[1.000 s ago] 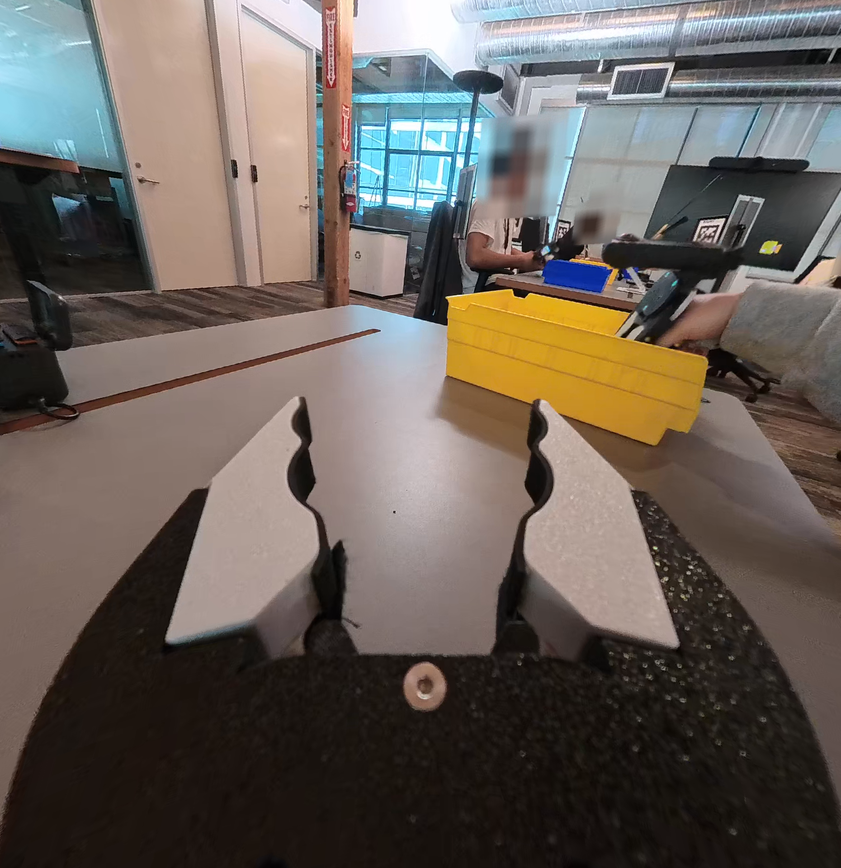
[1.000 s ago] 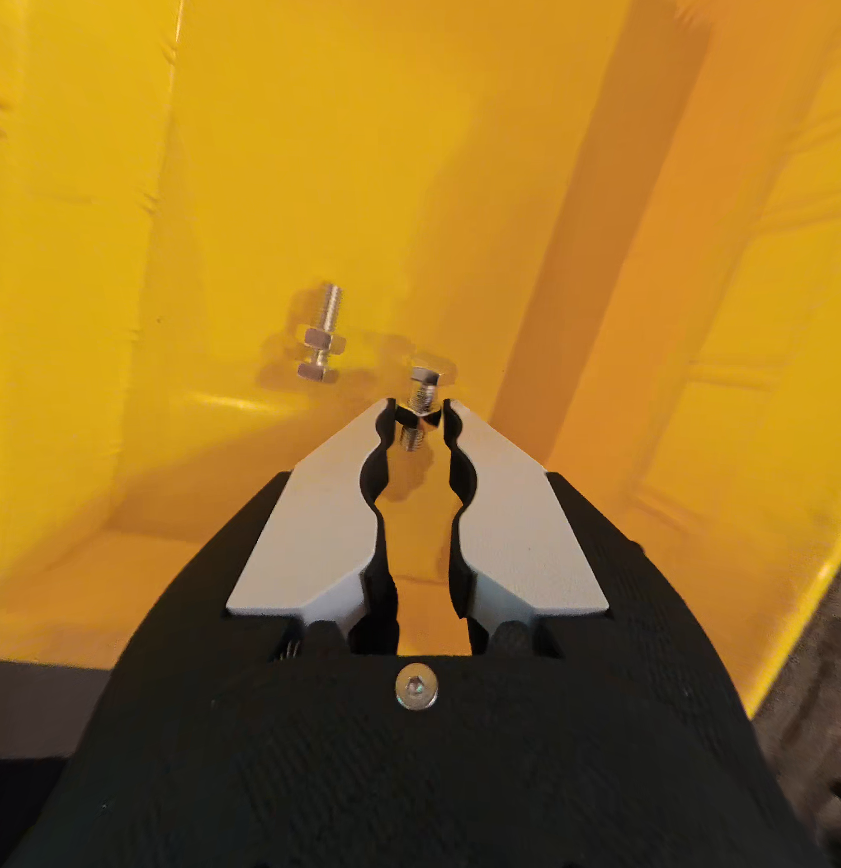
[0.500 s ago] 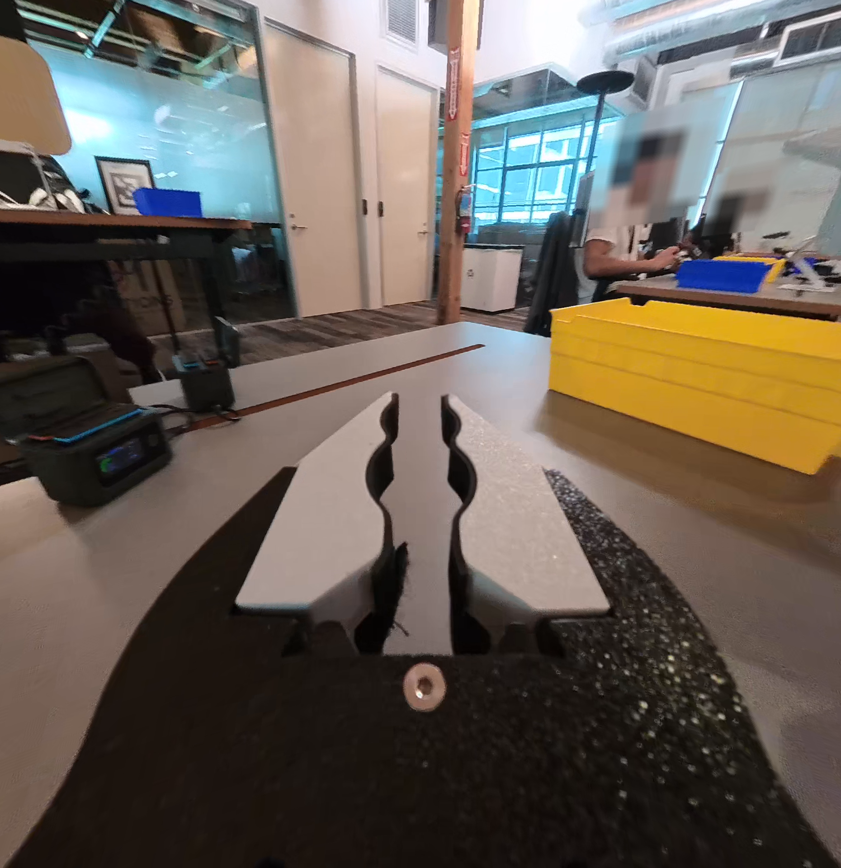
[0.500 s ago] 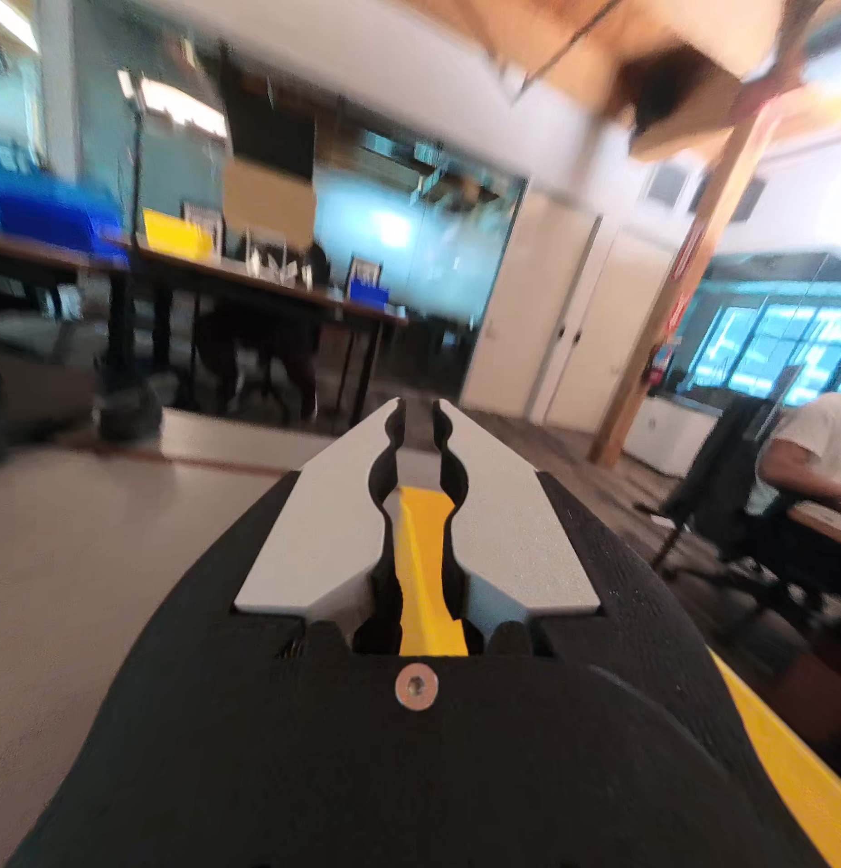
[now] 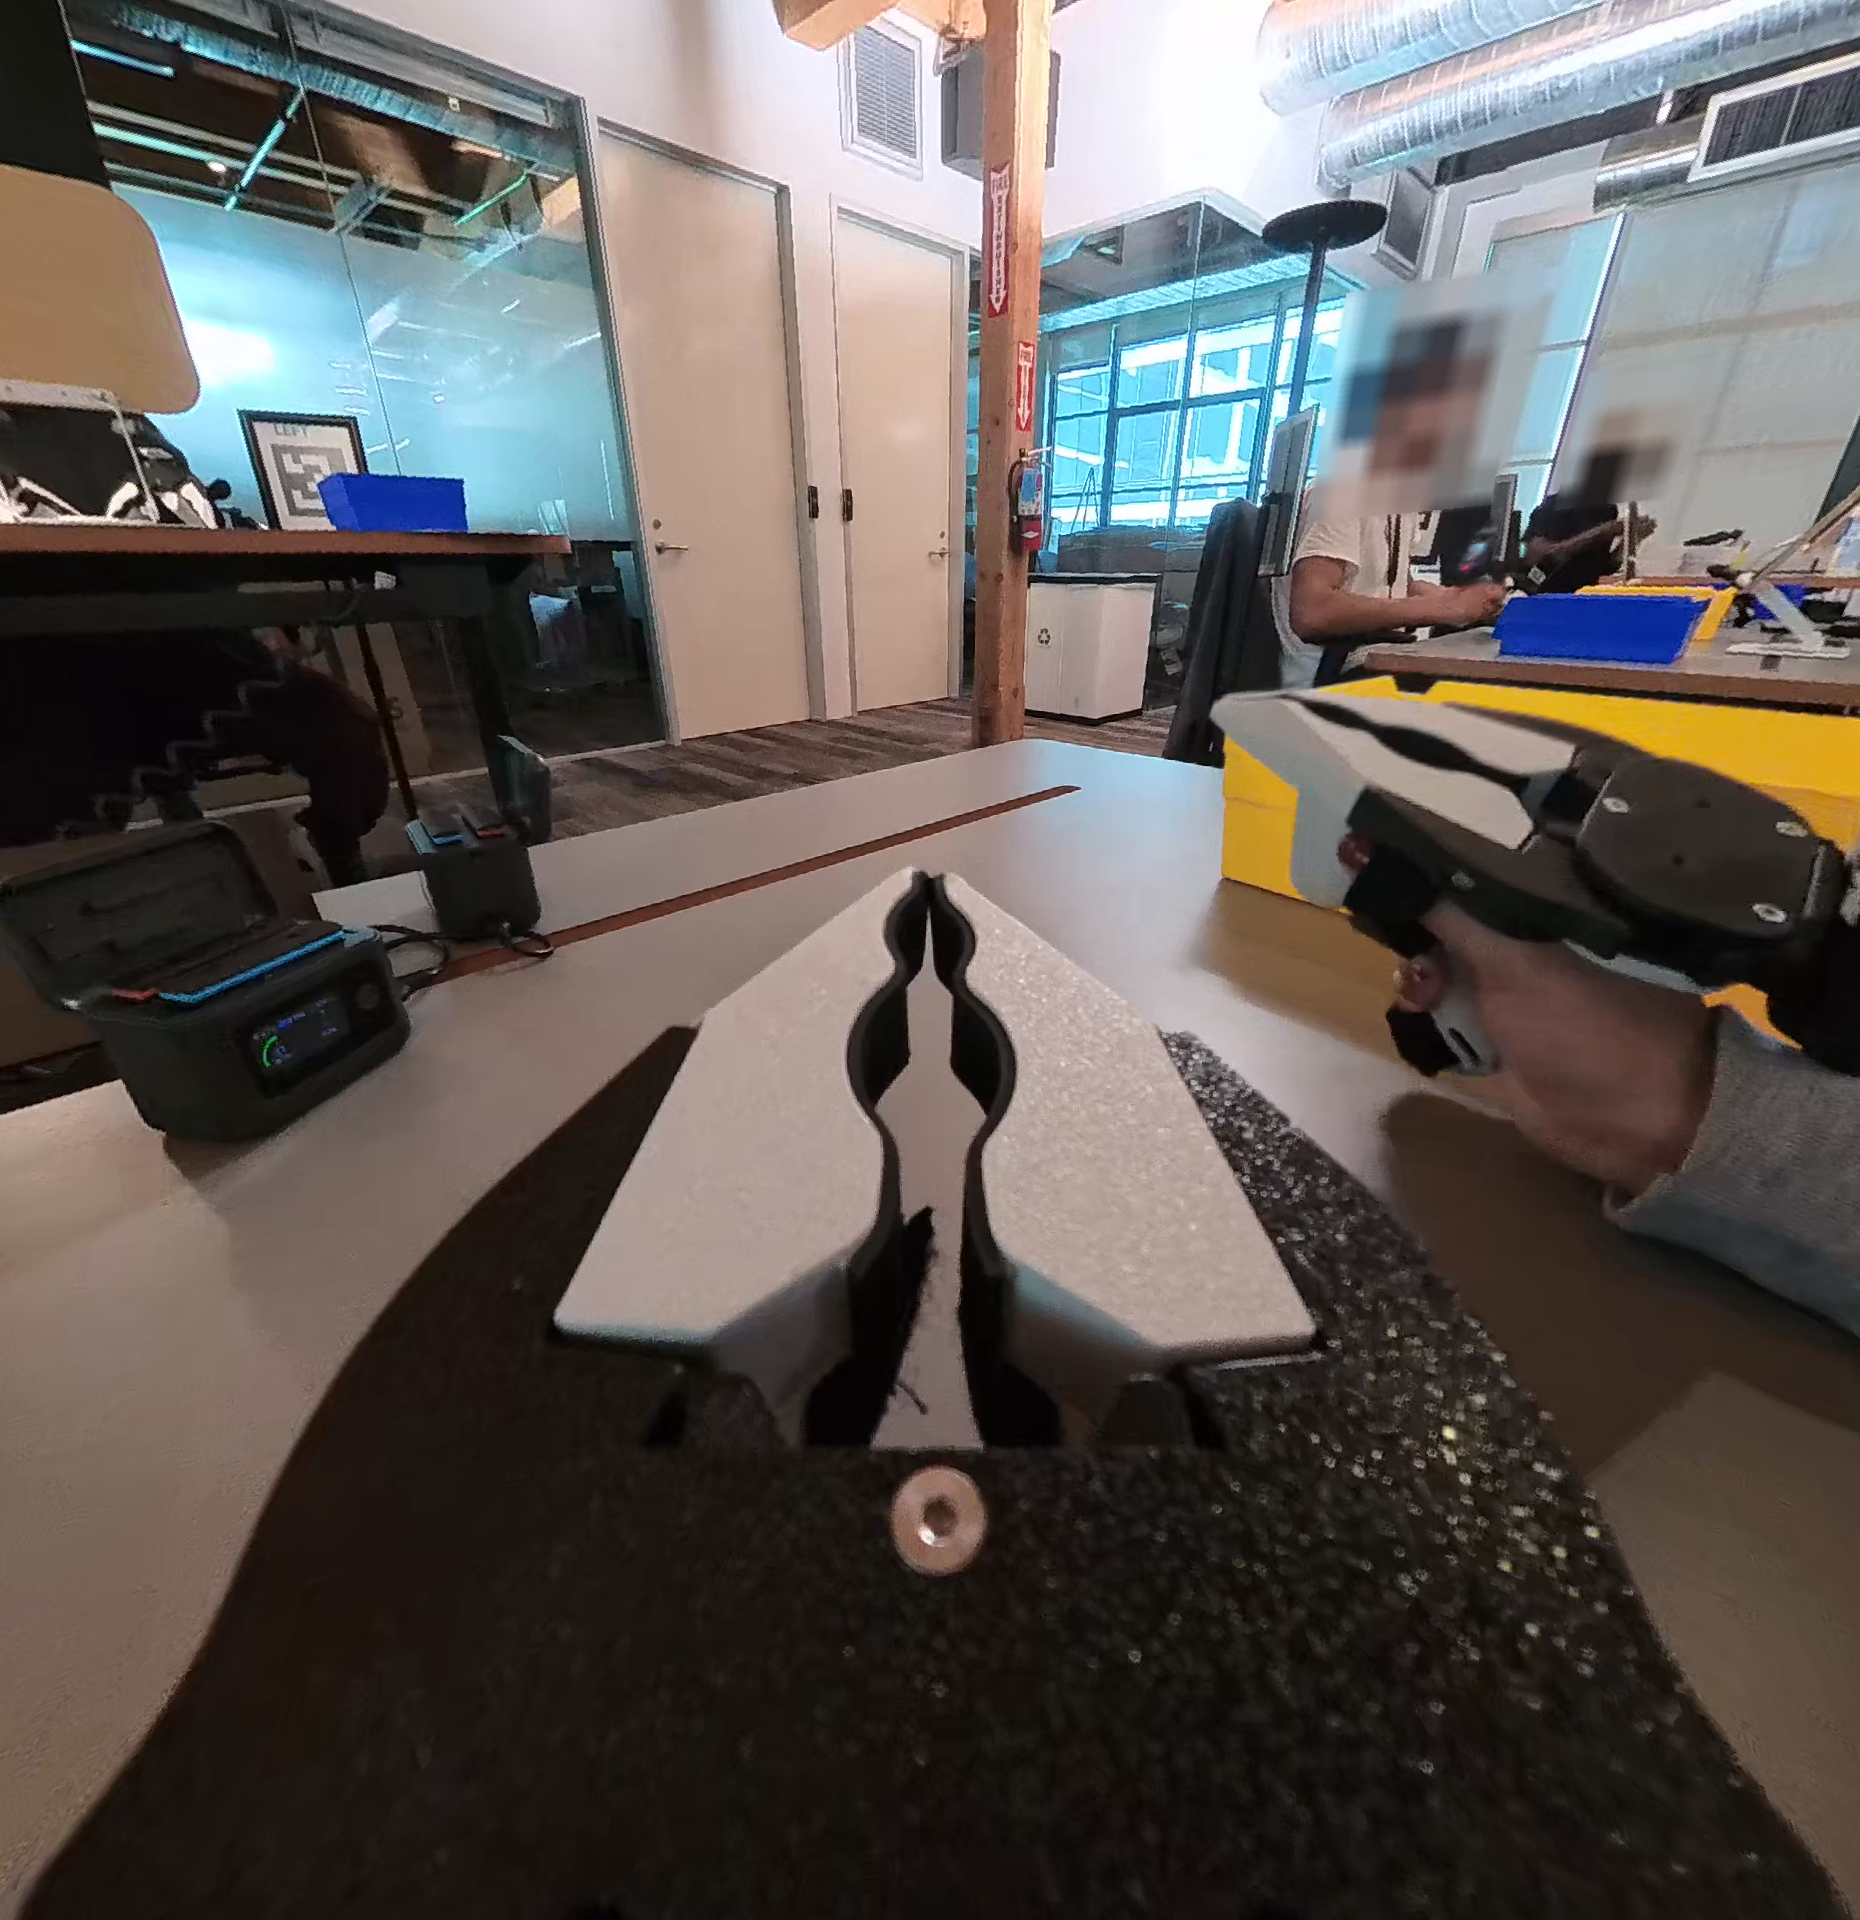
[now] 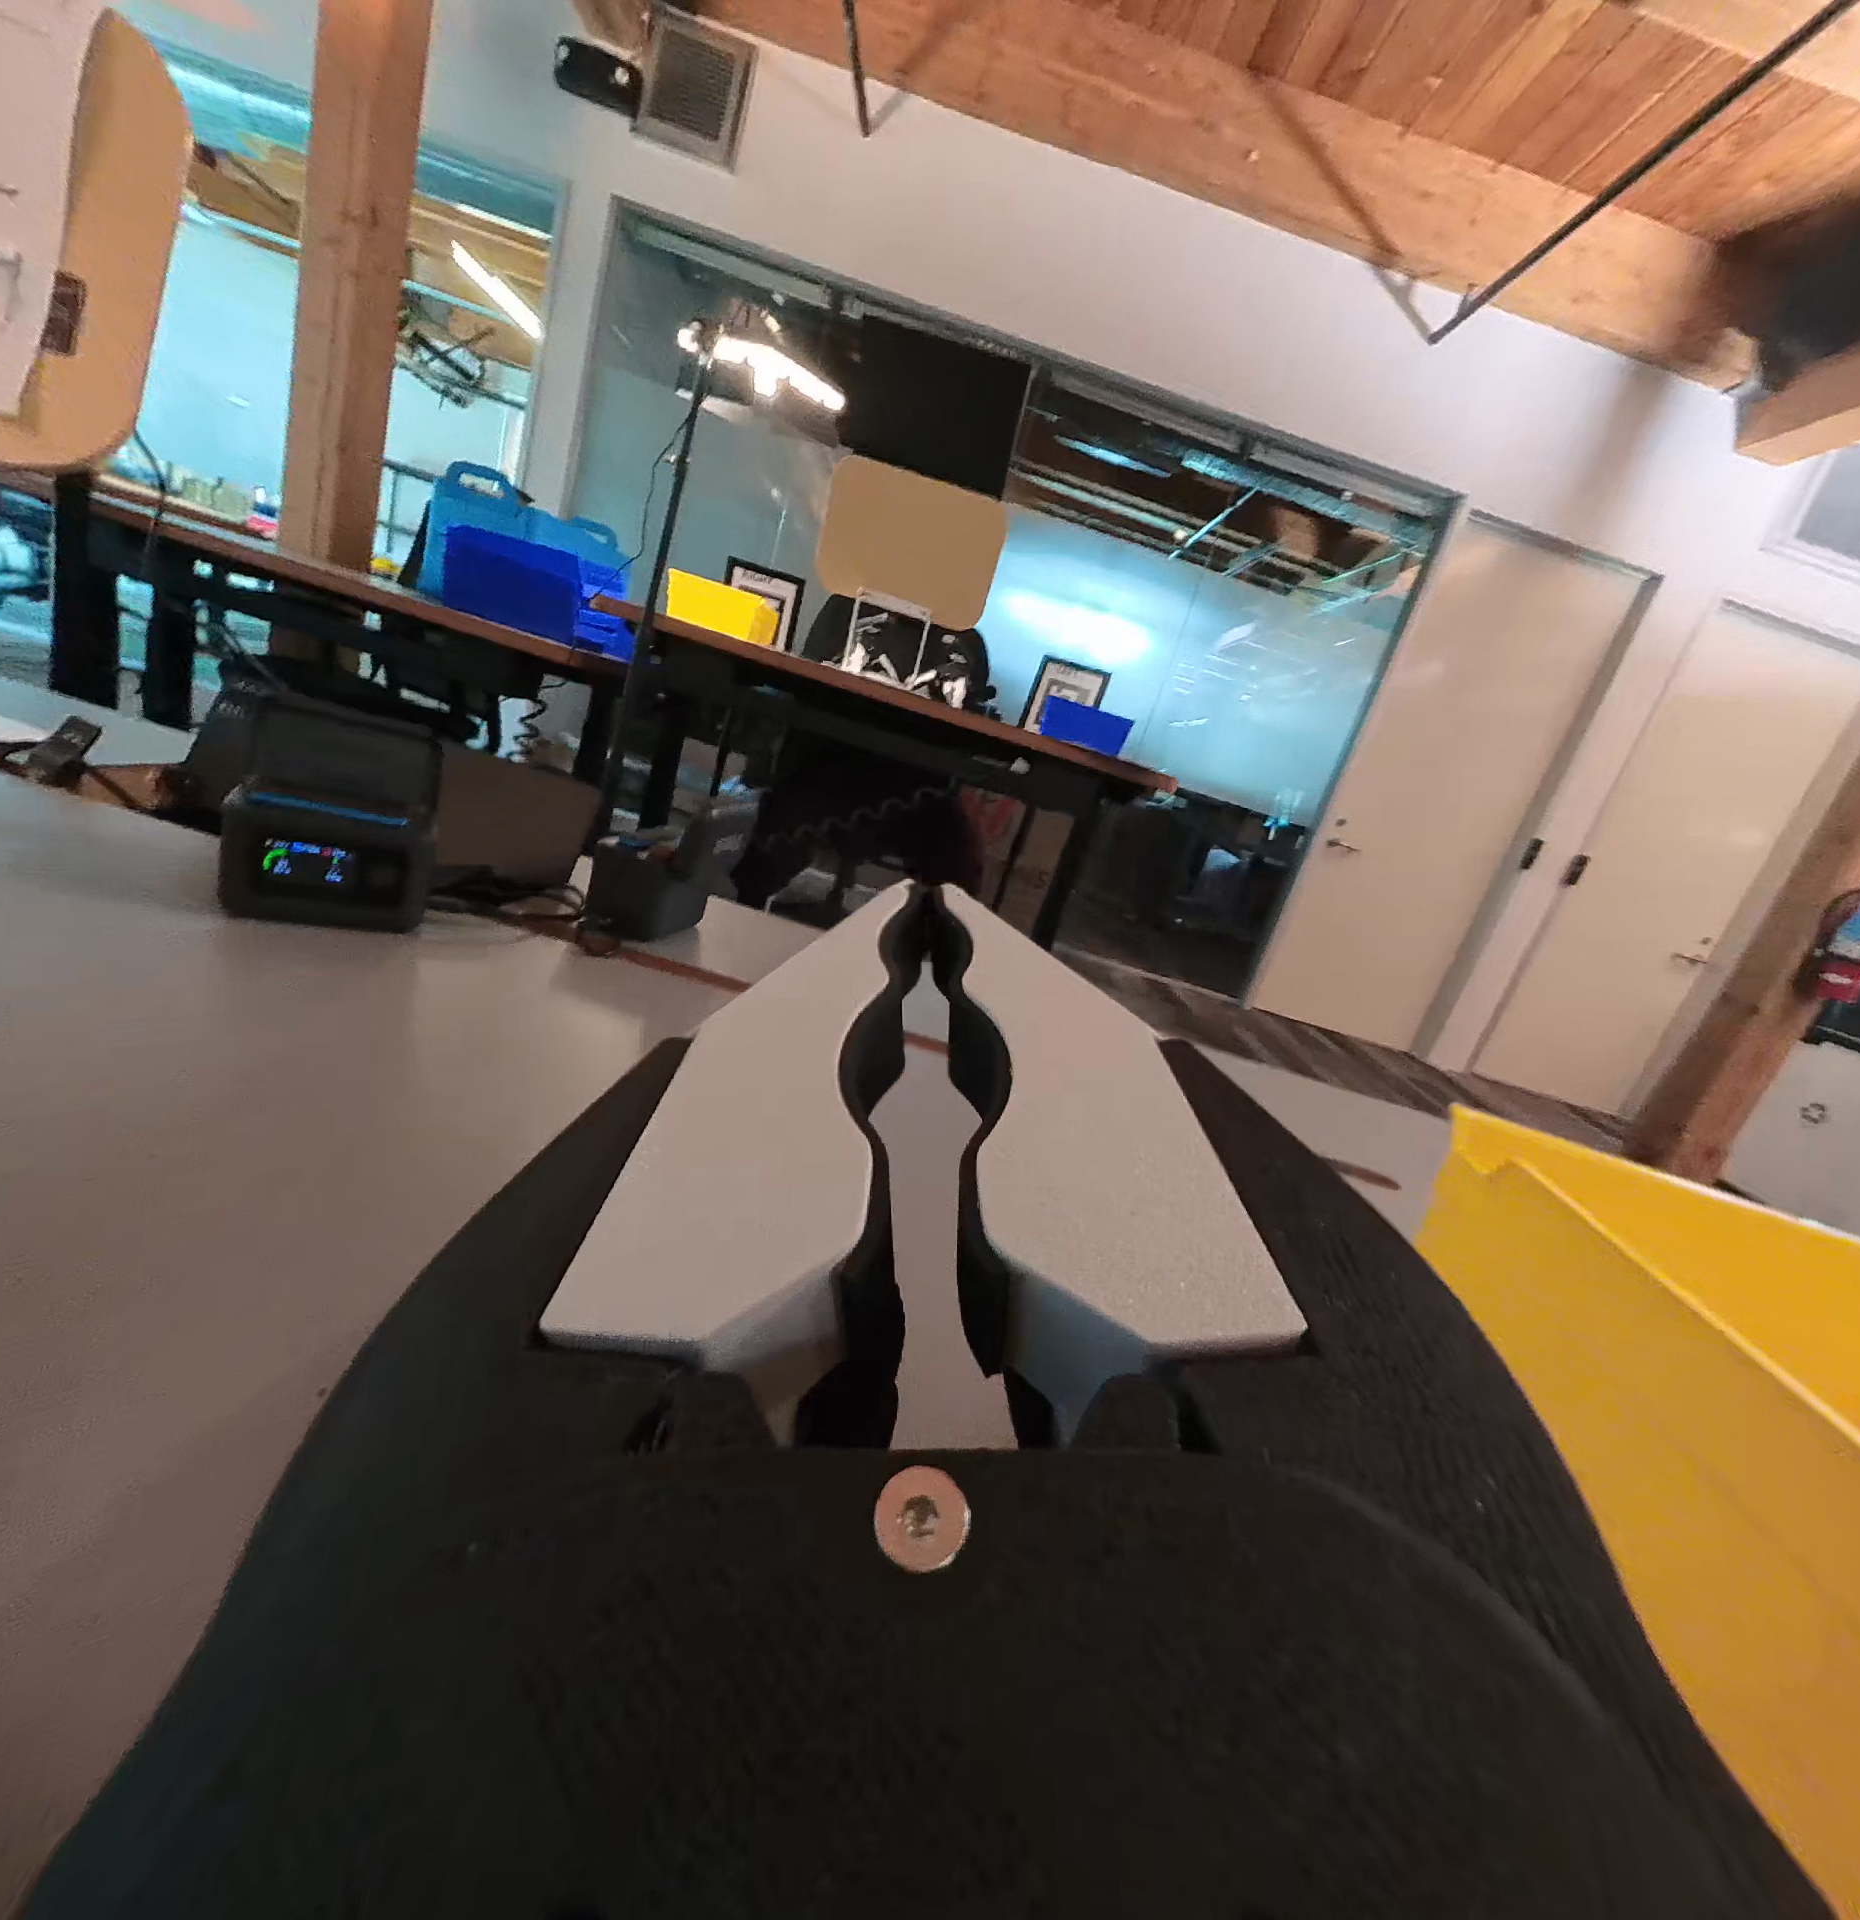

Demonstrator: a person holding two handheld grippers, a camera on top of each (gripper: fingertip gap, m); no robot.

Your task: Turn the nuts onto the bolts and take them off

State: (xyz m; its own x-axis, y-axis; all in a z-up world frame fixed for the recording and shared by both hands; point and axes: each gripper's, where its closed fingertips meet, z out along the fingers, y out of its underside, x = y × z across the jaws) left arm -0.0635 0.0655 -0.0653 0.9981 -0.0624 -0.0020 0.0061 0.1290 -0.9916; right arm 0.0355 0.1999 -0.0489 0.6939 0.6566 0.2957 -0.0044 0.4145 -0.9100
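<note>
Left gripper (image 5: pixel 928 902) sits low over the grey table (image 5: pixel 230 1299), fingers pinched together at the tips, nothing between them. Right gripper (image 6: pixel 924 902) likewise closed tip to tip and empty; in the left wrist view it shows at the right side (image 5: pixel 1253 727), held by a hand (image 5: pixel 1570 1049) in a grey sleeve (image 5: pixel 1778 1174), above the table and in front of the yellow bin (image 5: pixel 1258 831).

Yellow bin stands on the table to the right of both grippers; in the right wrist view only its near wall and rim (image 6: pixel 1632 1351) show, just beside the right gripper's body. Nuts and bolts not visible in either view, can't tell where they lie.

Dark case with a small lit screen (image 5: pixel 230 997) on the table to the left, lid up, and a smaller black charger block (image 5: pixel 479 873) behind it with a cable. Brown seam strip (image 5: pixel 801 873) runs across the tabletop.

Background: wooden post (image 5: pixel 1009 416), white doors, glass-walled rooms, other desks with blue bins (image 5: pixel 1591 629), a seated person (image 5: pixel 1331 582) at the far desk.
</note>
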